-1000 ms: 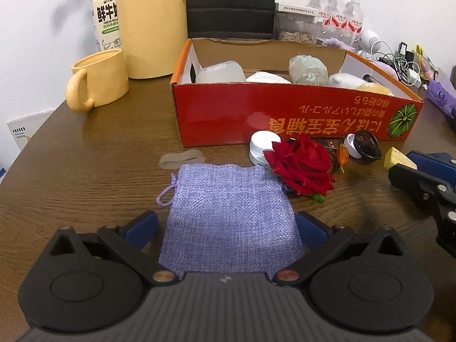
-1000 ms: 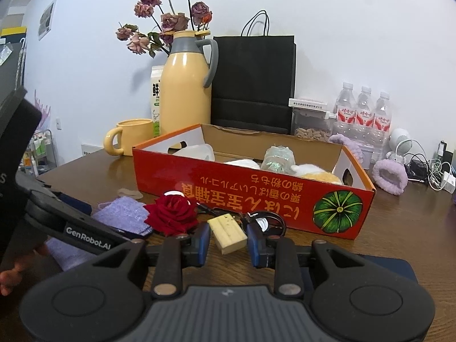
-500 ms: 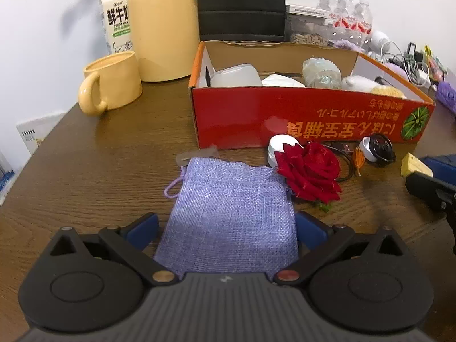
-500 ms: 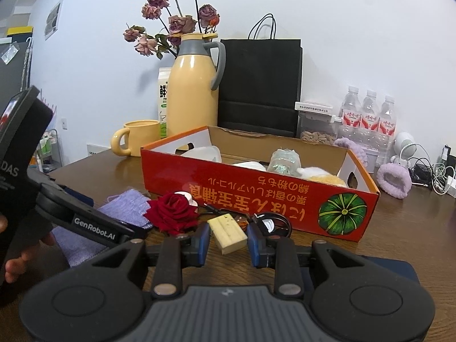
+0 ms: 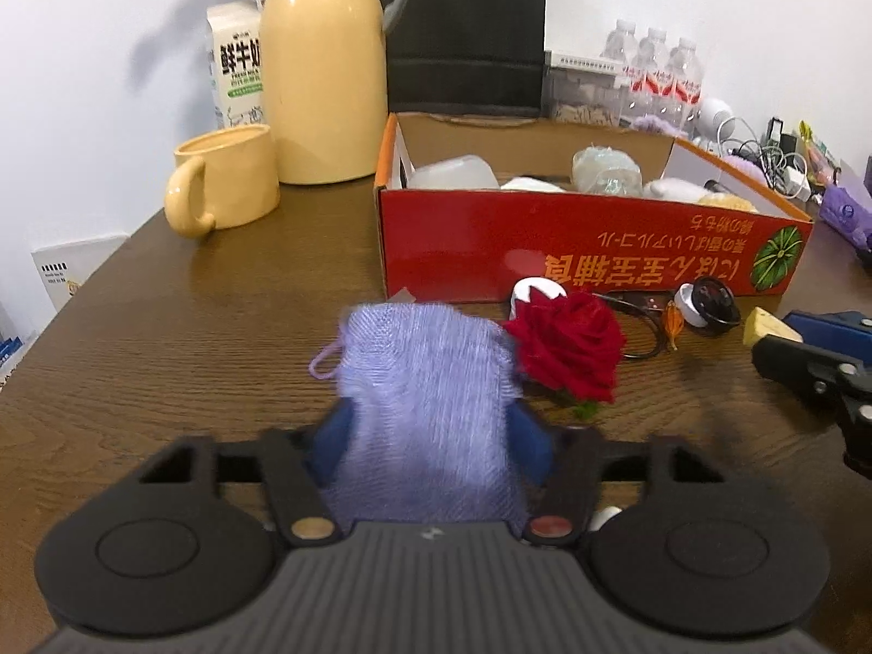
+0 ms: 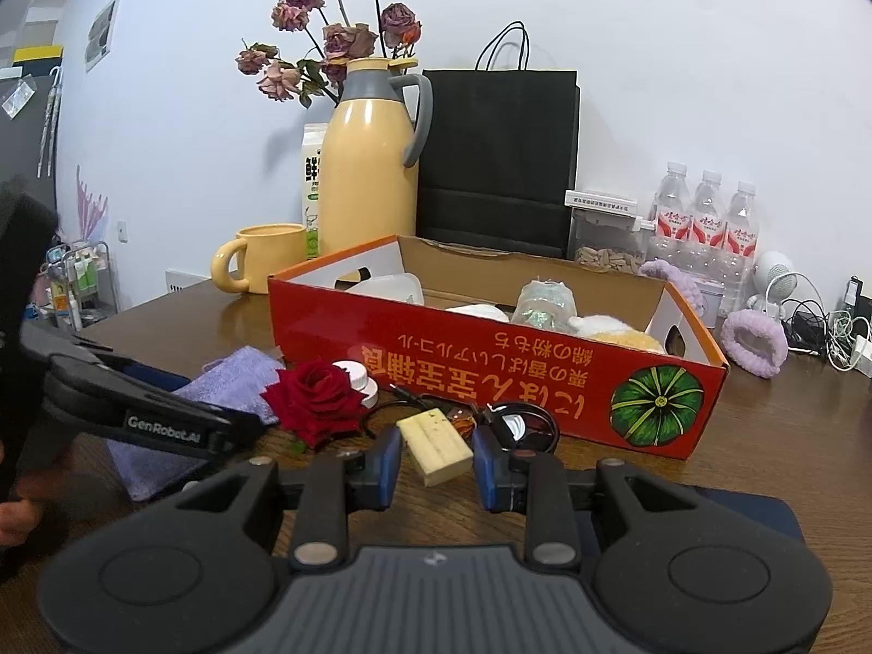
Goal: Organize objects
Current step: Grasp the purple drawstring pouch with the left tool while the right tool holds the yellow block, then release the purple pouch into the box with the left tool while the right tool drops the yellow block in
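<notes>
My left gripper [image 5: 430,436] is shut on a lilac cloth pouch [image 5: 425,409], bunched between the blue pads and raised at its far end. The pouch also shows in the right wrist view [image 6: 229,381]. A red rose [image 5: 567,351] lies just right of it, in front of a red cardboard box [image 5: 572,256] holding several items. My right gripper [image 6: 436,463] holds a pale yellow block [image 6: 436,438] between its pads, low over the table. The block shows in the left wrist view [image 5: 768,327].
A white jar [image 5: 531,291], a black cable and a small round black-and-white thing [image 5: 706,302] lie before the box. A yellow mug [image 5: 223,185], yellow jug [image 5: 321,65], milk carton [image 5: 237,62], black bag and water bottles [image 5: 654,71] stand behind. Cables lie far right.
My left gripper has closed on the pouch, squeezing it narrow and lifting its far end. The right gripper with the block has hardly moved.
</notes>
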{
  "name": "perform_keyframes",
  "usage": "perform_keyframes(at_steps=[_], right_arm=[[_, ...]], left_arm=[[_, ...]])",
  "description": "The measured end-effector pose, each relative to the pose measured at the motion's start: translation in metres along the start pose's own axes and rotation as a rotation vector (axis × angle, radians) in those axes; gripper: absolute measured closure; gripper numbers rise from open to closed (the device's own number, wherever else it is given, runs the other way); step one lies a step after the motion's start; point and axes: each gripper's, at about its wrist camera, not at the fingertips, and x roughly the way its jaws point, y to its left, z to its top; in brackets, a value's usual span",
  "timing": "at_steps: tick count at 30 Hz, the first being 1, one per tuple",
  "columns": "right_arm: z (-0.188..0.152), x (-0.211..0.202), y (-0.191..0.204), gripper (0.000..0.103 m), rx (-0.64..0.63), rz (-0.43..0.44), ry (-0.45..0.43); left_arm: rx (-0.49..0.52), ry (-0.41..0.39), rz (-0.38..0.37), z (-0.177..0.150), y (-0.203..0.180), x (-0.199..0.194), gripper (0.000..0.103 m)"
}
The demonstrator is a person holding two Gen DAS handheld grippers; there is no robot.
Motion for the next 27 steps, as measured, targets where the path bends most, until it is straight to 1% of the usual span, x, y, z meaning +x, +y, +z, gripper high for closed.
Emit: perform_keyframes(at_steps=[1, 3, 6, 11, 16, 22, 27], right_arm=[[0.000, 0.000, 0.000, 0.076, -0.001, -0.001, 0.001], [0.000, 0.000, 0.001, 0.076, 0.000, -0.002, 0.000], [0.000, 0.000, 0.001, 0.076, 0.002, -0.007, -0.002], [0.000, -0.001, 0.001, 0.076, 0.002, -0.010, -0.008], [0.000, -0.003, 0.002, 0.076, -0.006, -0.008, -0.020], [0.004, -0.009, 0.002, 0.076, -0.002, -0.005, -0.062], [0.020, -0.011, -0.002, 0.076, 0.018, -0.003, -0.102]], left_arm=[[-0.003, -0.004, 0.000, -0.001, 0.000, -0.002, 0.066], [-0.003, -0.010, -0.004, -0.003, -0.001, -0.006, 0.082], [-0.004, -0.016, 0.002, -0.007, -0.002, -0.012, 0.087], [0.008, -0.073, 0.026, -0.010, -0.005, -0.033, 0.088], [0.004, -0.130, 0.015, -0.005, -0.007, -0.055, 0.088], [0.001, -0.189, -0.015, 0.011, -0.011, -0.073, 0.088], [0.007, -0.233, -0.039, 0.033, -0.021, -0.075, 0.088]])
